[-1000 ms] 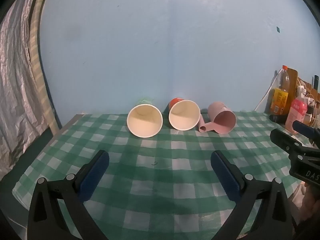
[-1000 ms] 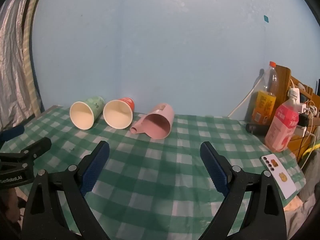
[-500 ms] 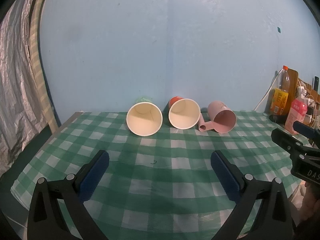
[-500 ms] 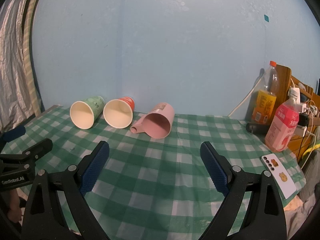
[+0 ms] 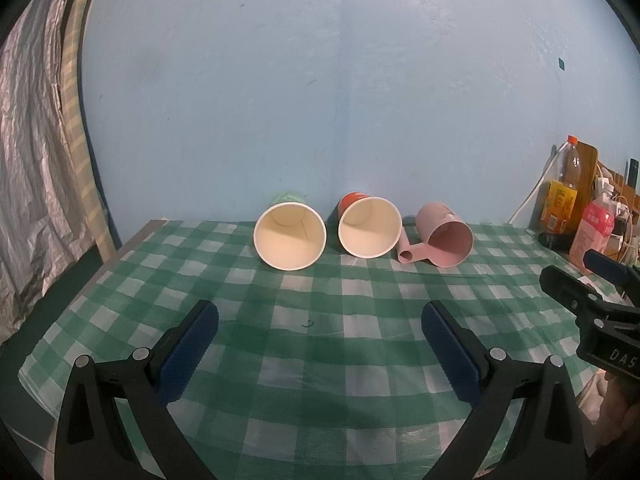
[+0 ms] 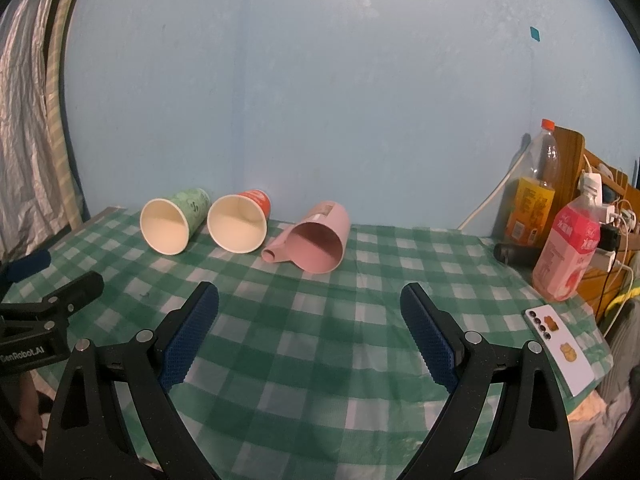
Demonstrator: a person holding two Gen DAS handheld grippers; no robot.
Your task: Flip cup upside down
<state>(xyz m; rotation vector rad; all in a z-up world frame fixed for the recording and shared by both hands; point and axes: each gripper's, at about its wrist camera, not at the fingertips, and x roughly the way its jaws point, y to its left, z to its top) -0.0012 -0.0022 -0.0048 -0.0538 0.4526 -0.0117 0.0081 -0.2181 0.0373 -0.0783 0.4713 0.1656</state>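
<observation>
Three cups lie on their sides at the back of the green checked table, mouths toward me: a green paper cup [image 5: 289, 236] [image 6: 172, 226], a red paper cup [image 5: 369, 227] [image 6: 238, 227] and a pink plastic mug with a handle [image 5: 444, 239] [image 6: 318, 242]. My left gripper [image 5: 318, 320] is open and empty, well short of the cups, facing the gap between the two paper cups. My right gripper [image 6: 310, 300] is open and empty, short of the pink mug. Each gripper shows at the edge of the other's view.
A tall orange-drink bottle [image 6: 532, 196], a pink drink carton [image 6: 568, 254] and a dark cylinder [image 6: 516, 254] stand at the table's right. A white phone [image 6: 560, 350] lies near the right front edge. Wooden rack with cables behind. Blue wall [image 5: 320, 100] behind, silver curtain [image 5: 28, 160] left.
Both grippers stay open. The left view has shifted slightly, the cups sitting a little higher in it; the right view is almost unchanged.
</observation>
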